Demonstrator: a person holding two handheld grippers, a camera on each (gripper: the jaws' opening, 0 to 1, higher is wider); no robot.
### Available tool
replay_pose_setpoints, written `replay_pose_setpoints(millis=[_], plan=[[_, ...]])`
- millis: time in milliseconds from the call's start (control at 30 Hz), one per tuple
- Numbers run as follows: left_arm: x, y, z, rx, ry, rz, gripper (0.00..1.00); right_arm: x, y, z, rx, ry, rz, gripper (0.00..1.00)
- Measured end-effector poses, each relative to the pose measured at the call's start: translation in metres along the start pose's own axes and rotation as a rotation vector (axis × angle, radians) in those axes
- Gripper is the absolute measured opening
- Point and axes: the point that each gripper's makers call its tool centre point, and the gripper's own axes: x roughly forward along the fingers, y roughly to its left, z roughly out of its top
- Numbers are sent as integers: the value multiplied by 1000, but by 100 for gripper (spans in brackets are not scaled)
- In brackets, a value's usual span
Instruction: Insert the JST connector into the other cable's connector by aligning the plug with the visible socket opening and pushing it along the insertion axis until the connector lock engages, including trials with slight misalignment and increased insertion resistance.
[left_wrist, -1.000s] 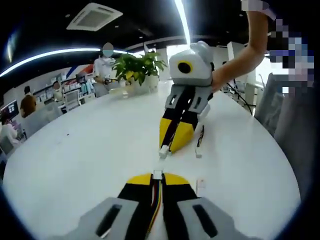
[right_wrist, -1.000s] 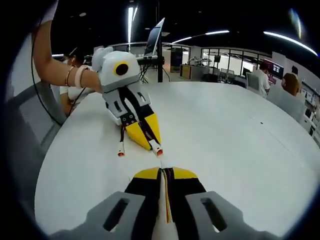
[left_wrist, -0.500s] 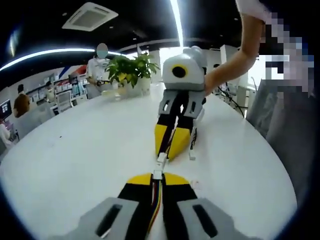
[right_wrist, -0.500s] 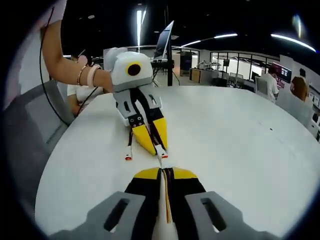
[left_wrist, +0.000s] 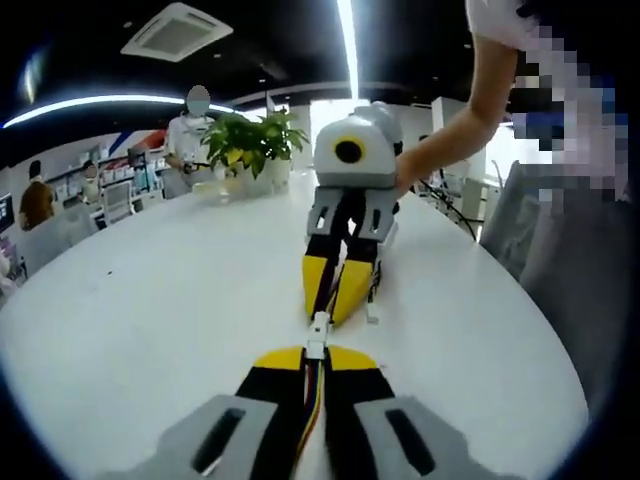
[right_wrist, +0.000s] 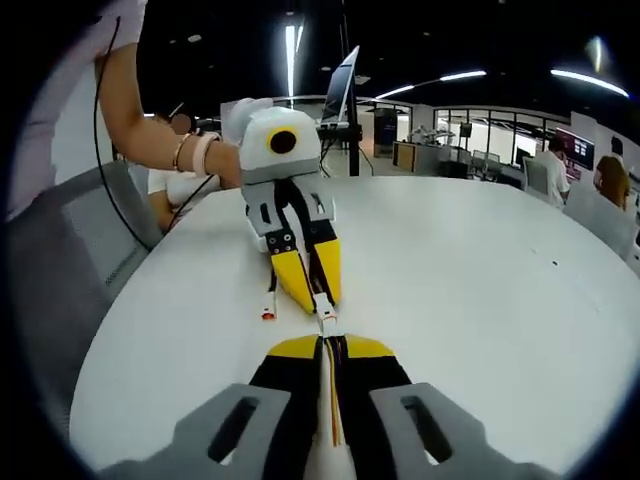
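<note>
My left gripper (left_wrist: 315, 352) is shut on a white JST connector (left_wrist: 316, 345), and coloured wires run back between its jaws. Facing it tip to tip, my right gripper (left_wrist: 328, 305) is shut on the other cable's white connector (left_wrist: 320, 322). The two connectors meet end to end just above the white table (left_wrist: 150, 300); I cannot tell how deep one sits in the other. From the right gripper view, my right gripper (right_wrist: 327, 342) holds its connector (right_wrist: 330, 325) against the connector (right_wrist: 323, 303) of the left gripper (right_wrist: 312, 292).
A loose cable end (left_wrist: 372, 315) lies by the right gripper, and a red-tipped end (right_wrist: 268, 315) hangs by the left gripper. A potted plant (left_wrist: 250, 140) stands at the far table edge. A grey chair (right_wrist: 60, 260) and a monitor (right_wrist: 338, 85) stand beside the table. People sit and stand beyond it.
The two grippers have come together along one line. The gap between the two white connectors has closed, and they now touch.
</note>
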Motion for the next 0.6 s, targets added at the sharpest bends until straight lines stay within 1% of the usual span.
replay_pose_setpoints(millis=[100, 200, 500, 600], plan=[[-1, 0, 1, -14, -11, -6, 0, -1, 1, 3, 7, -16, 11, 4], [-1, -1, 2, -18, -16, -17, 0, -1, 3, 3, 1, -15, 25, 4], [4, -7, 1, 4, -1, -51, 0, 0, 11, 3, 3, -12, 71, 4], [4, -5, 1, -16, -16, -52, 0, -2, 10, 3, 18, -24, 74, 4]])
